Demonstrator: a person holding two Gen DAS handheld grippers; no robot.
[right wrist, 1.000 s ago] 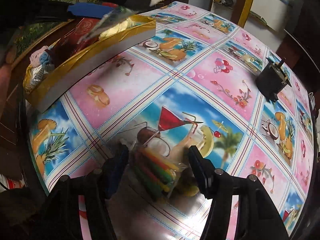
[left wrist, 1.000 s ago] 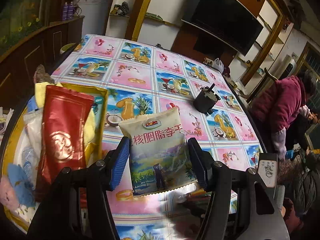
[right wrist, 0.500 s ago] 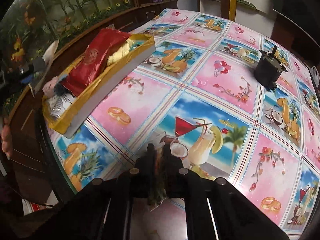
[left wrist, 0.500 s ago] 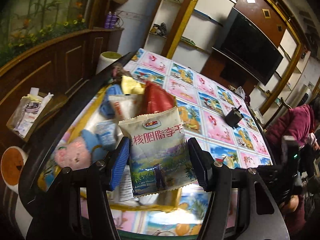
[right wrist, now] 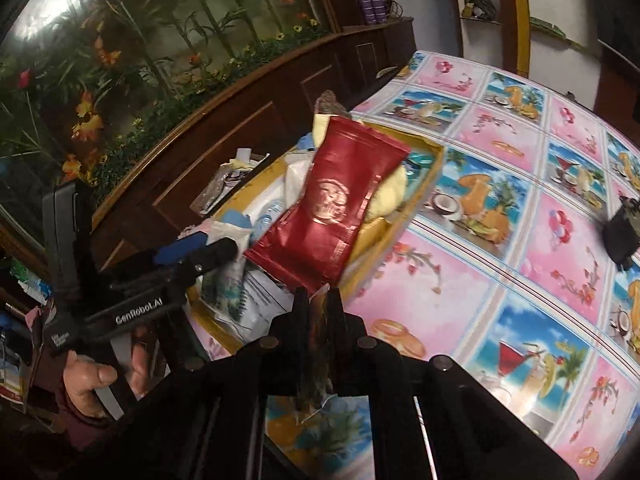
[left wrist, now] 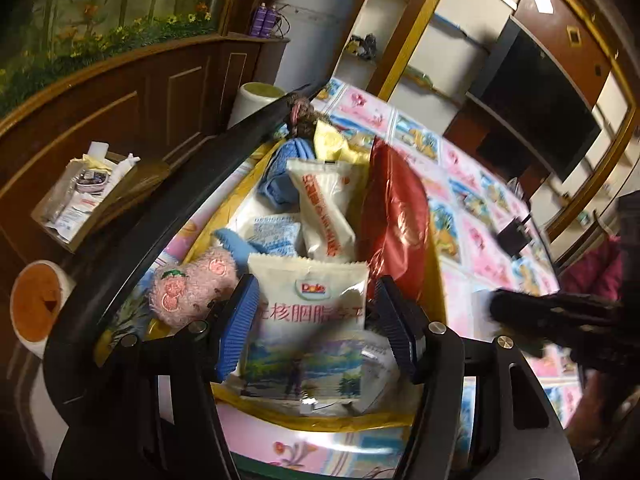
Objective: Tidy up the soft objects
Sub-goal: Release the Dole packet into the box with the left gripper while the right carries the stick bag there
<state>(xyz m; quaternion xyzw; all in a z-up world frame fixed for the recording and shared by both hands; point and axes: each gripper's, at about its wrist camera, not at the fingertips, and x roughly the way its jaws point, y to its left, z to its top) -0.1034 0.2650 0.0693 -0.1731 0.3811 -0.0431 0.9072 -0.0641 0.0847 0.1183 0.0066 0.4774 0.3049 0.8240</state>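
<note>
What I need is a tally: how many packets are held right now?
2. A white Dole packet sits between the left gripper's fingers; a thin packet is pinched edge-on in the right gripper. None appear hidden.

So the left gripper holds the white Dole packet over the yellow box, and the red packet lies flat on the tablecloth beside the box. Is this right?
Not quite. The red packet lies in the yellow box on the other items, as the right wrist view shows. The left gripper does hold the Dole packet over the box.
</note>
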